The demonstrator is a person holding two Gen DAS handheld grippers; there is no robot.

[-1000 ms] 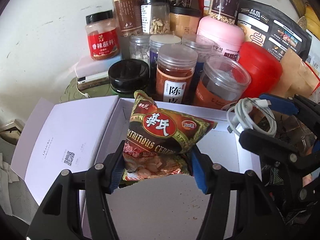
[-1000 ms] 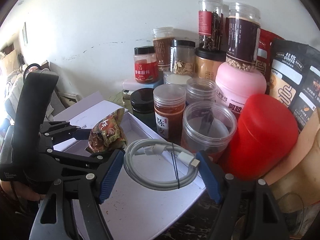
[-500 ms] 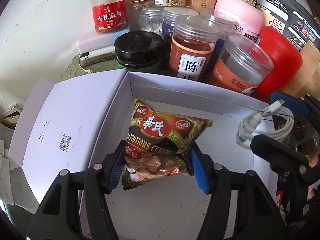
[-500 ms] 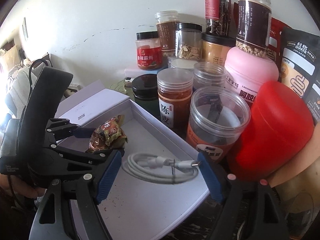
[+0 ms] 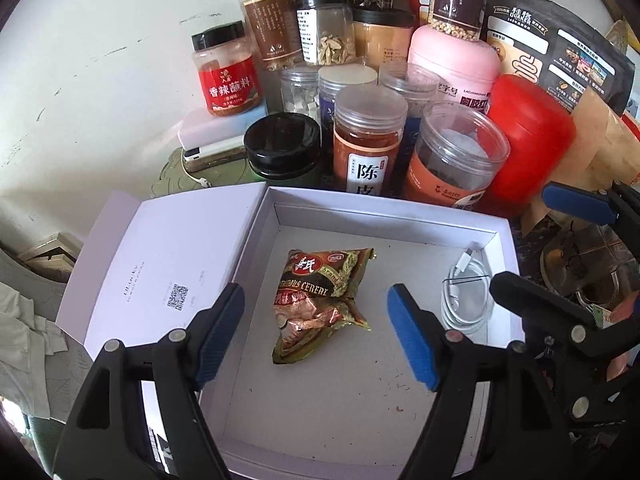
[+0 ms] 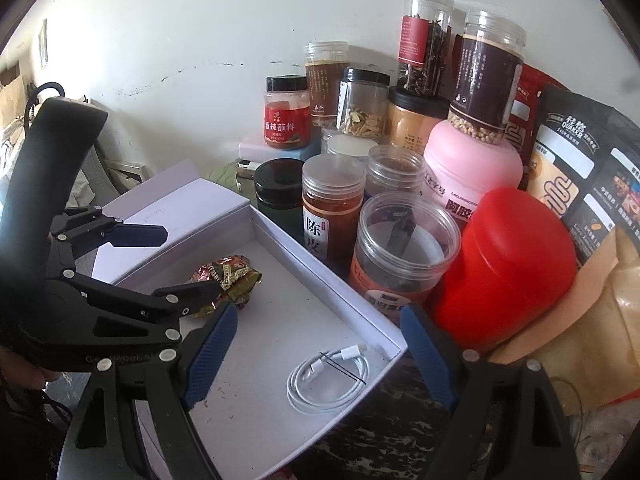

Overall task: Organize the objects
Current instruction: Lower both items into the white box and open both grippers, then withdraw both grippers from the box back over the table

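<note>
A brown cereal packet (image 5: 320, 304) lies flat in the open white box (image 5: 384, 220), near its middle; it also shows in the right wrist view (image 6: 228, 280). A coiled white cable (image 5: 466, 296) lies in the box's right corner, also seen in the right wrist view (image 6: 330, 376). My left gripper (image 5: 316, 336) is open above the packet, apart from it. My right gripper (image 6: 316, 344) is open above the cable, apart from it, and it shows at the right of the left wrist view (image 5: 560, 248).
The box lid (image 5: 168, 264) lies open to the left. Several jars stand tightly behind the box, among them an orange-labelled jar (image 5: 370, 144), a black-lidded jar (image 5: 282, 148) and a red canister (image 5: 528, 136). A black Quaker bag (image 5: 560, 52) leans at the back right.
Both grippers opened. The cereal packet dropped from my left gripper onto the box floor, and the cable dropped from my right gripper into the box corner. Both grippers have risen.
</note>
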